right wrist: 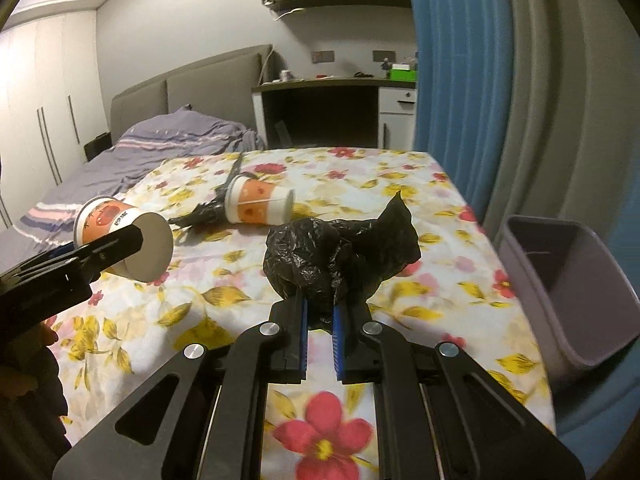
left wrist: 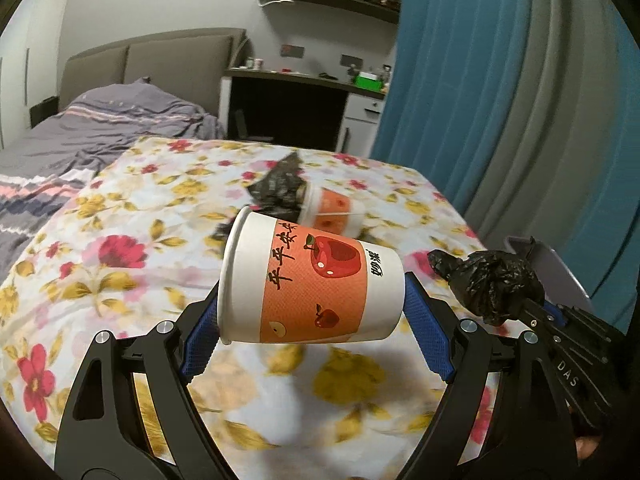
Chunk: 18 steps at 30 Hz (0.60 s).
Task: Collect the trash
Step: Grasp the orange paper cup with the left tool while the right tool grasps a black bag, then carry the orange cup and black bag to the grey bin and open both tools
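Observation:
My left gripper (left wrist: 312,304) is shut on a white and orange paper cup (left wrist: 312,284). The cup lies sideways between the blue pads, lifted above the floral tablecloth (left wrist: 120,280). In the right wrist view that cup (right wrist: 120,220) hangs at the left. My right gripper (right wrist: 320,308) is shut on a crumpled black plastic bag (right wrist: 340,256), also held above the cloth. The same bag (left wrist: 492,284) shows at the right edge of the left wrist view. A second paper cup (right wrist: 260,202) lies on its side on the table, against another black plastic scrap (right wrist: 204,210).
A grey-purple bin (right wrist: 568,280) stands open just past the table's right edge, beside the blue curtain (right wrist: 460,80). A bed with a striped cover (right wrist: 160,148) lies behind the table on the left. A desk (right wrist: 332,92) is at the back.

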Tool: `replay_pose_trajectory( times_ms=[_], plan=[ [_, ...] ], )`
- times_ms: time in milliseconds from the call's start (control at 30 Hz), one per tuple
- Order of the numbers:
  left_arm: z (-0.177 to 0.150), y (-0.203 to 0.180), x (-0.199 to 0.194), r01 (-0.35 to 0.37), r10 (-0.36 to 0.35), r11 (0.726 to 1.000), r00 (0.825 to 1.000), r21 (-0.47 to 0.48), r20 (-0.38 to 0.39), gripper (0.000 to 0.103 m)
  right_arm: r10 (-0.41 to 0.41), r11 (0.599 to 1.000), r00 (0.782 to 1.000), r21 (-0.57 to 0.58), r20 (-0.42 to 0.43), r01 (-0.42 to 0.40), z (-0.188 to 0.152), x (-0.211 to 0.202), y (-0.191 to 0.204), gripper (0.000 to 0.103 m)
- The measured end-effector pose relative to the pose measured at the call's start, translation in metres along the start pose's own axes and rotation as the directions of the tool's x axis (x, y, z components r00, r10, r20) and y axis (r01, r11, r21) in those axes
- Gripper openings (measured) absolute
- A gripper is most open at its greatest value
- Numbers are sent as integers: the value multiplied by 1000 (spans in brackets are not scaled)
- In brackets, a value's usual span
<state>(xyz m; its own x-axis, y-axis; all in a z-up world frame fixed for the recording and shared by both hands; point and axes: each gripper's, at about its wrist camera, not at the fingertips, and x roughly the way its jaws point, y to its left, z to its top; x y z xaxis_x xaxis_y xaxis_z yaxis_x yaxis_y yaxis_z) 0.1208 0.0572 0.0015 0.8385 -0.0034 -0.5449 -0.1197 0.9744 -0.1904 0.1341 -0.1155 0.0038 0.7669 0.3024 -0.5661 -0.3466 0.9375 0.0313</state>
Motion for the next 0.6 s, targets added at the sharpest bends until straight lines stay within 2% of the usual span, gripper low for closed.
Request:
replay_pose_trajectory(
  times_ms=[167, 367, 467, 600],
  plan=[
    [11, -31, 10, 74, -74, 996, 997, 40, -10, 82, -47, 998, 999, 31, 21, 46, -2, -13, -29, 11],
    [23, -89, 22, 167, -167, 979, 986, 115, -15, 82, -141, 985, 989, 104, 43, 136, -6, -30, -86, 11],
    [22, -120, 35, 237, -233, 962, 972, 134, -41, 82, -197, 972, 979, 141, 47, 189, -11, -37, -115, 11],
    [20, -163, 52, 331, -323, 930, 943, 159, -73, 82, -264, 950, 964, 186, 43, 252, -14, -42, -149, 11]
  ],
)
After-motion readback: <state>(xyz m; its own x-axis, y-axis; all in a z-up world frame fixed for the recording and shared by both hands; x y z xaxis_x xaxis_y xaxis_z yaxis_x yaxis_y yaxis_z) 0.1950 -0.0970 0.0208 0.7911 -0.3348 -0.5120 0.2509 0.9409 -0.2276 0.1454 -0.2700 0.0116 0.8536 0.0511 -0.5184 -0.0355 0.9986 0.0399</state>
